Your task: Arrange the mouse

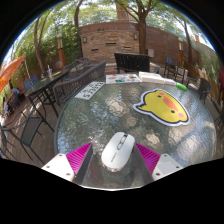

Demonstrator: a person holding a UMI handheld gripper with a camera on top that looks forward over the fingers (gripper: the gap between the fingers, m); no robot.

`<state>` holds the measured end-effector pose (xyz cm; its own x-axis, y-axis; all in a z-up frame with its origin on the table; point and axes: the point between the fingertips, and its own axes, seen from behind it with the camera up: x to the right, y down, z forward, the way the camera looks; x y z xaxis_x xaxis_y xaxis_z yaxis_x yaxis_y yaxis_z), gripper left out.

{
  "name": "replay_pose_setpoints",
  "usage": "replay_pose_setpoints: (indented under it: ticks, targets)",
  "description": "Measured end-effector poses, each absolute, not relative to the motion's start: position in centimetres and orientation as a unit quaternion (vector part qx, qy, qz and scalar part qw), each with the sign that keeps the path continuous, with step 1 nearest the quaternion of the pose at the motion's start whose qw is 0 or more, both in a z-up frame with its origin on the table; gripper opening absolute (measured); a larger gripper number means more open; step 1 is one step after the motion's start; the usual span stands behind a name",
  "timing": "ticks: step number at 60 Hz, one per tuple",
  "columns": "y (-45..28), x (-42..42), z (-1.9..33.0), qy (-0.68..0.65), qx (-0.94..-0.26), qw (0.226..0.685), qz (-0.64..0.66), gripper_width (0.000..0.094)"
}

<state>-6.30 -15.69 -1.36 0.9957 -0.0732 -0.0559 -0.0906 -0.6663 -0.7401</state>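
My fingers stand spread apart, the magenta pads (80, 156) angled inward at either side, and my gripper (114, 158) is not pressing on anything. A white computer mouse (117, 150) sits between them on the glass tabletop (100, 115), with a visible gap to the pad on each side, resting on the table by its own weight. Its narrow end points away from me.

Just beyond the mouse, a little to the right, lies a yellow duck-shaped mouse pad (164, 104) with an orange beak, flat on the glass and apart from the mouse. Farther off on the left side of the table is a white keyboard (90, 90), and at the far edge stands a dark monitor (131, 63) with a white sheet or box beside it, which I cannot make out clearly.

To the left of the table are dark metal chairs (45, 95). Behind everything there is a brick wall (105, 42) and trees (140, 15) under daylight.
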Motion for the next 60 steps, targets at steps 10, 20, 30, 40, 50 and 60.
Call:
replay_pose_setpoints:
  ticks: [10, 20, 30, 40, 50, 60]
  targets:
    - [-14.6, -6.4, -1.7, 0.023, -0.916, 0.401, -0.013, 0.0713]
    - [-14.0, -7.4, -1.8, -0.006, -0.917, 0.399, -0.014, 0.0469]
    - [-13.8, -8.1, -1.5, -0.032, -0.92, 0.39, -0.006, 0.0357]
    - [-11.8, -9.7, 5.4, -0.064, -0.896, 0.436, 0.05, 0.0361]
    - [-6.0, -7.2, 19.7, -0.061, -0.835, 0.537, 0.104, 0.0353]
    - [0.2, 3.6, 23.3, -0.019, -0.818, 0.569, 0.086, 0.035]
